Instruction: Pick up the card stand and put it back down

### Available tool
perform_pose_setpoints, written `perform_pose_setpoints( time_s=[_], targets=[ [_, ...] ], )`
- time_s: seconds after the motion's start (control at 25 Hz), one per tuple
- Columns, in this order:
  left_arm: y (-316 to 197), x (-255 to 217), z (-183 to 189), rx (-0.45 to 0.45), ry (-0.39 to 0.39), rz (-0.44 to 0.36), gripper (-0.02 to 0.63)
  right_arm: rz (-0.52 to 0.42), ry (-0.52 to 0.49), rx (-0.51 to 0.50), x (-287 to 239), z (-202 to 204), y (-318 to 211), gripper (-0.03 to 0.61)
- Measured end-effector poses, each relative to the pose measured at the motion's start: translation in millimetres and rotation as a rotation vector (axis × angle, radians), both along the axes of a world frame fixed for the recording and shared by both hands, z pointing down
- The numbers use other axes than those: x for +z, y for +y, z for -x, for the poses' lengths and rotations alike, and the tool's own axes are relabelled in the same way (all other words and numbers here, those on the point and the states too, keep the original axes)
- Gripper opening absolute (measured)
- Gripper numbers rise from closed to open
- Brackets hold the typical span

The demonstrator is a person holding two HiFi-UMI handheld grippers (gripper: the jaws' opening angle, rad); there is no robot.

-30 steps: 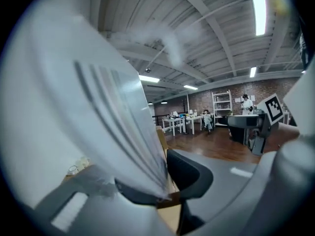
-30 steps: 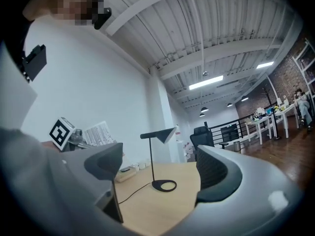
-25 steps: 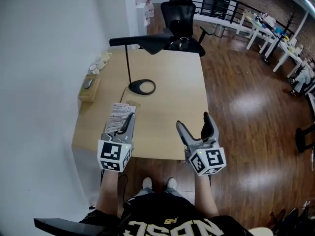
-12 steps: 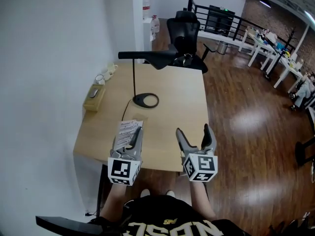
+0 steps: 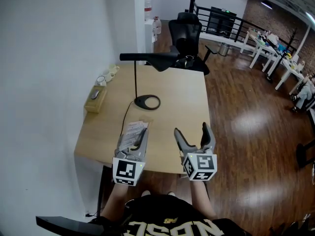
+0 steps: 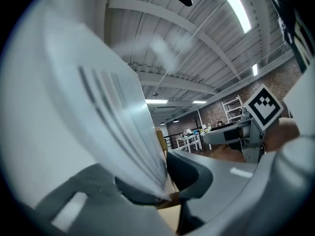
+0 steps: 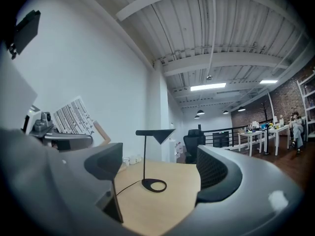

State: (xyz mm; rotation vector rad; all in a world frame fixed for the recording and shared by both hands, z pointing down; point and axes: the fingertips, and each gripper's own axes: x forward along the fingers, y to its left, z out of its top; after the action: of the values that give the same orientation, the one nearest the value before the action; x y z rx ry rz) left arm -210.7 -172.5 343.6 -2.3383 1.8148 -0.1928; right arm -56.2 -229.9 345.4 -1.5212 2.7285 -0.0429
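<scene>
Dark wood flooring (image 5: 246,122) runs past a pale wooden worktop (image 5: 172,90) pushed against a white wall (image 5: 49,58), with a black office chair (image 5: 189,31) at its far end and a black desk lamp (image 5: 152,59) standing on it.

Compared with a second ago, the head view has drifted, so the worktop and both tools show lower in the frame. The card stand (image 5: 130,132) now leans a little further to the right. It stays in the same place, over the near left part of the worktop, nearer the person than the lamp's ring base. Both grips are unchanged.

The left tool (image 6: 166,193) is closed on the card stand, its jaws pinching the lower edge of the white card, which fills the left of the left gripper view. I cannot tell whether the stand's base touches the worktop. The right tool (image 5: 191,128) is empty, with its jaws spread wide and only the worktop and lamp seen between them.

The card carries rows of fine black print, too small to read. Each tool's cube bears black-and-white square markers. The lettering on the person's dark shirt shows upside down and I cannot read it.

A small wooden box (image 5: 96,101) sits at the worktop's left edge with a small grey thing on top, and I cannot make out what is inside. White cups (image 5: 102,79) stand just beyond it.
</scene>
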Motion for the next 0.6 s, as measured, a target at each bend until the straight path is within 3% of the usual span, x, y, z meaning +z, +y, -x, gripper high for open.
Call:
perform_pose_setpoints(
  time_s=[0.36, 0.6],
  targets=[
    [-5, 5, -4, 0.028, 0.001, 0.014, 0.063, 0.001, -0.02, 0.018, 0, -13, -6, 0.472],
    [-15, 14, -31, 0.123, -0.001, 0.052, 0.063, 0.014, -0.026, 0.088, 5, -48, -2, 0.472]
  ],
)
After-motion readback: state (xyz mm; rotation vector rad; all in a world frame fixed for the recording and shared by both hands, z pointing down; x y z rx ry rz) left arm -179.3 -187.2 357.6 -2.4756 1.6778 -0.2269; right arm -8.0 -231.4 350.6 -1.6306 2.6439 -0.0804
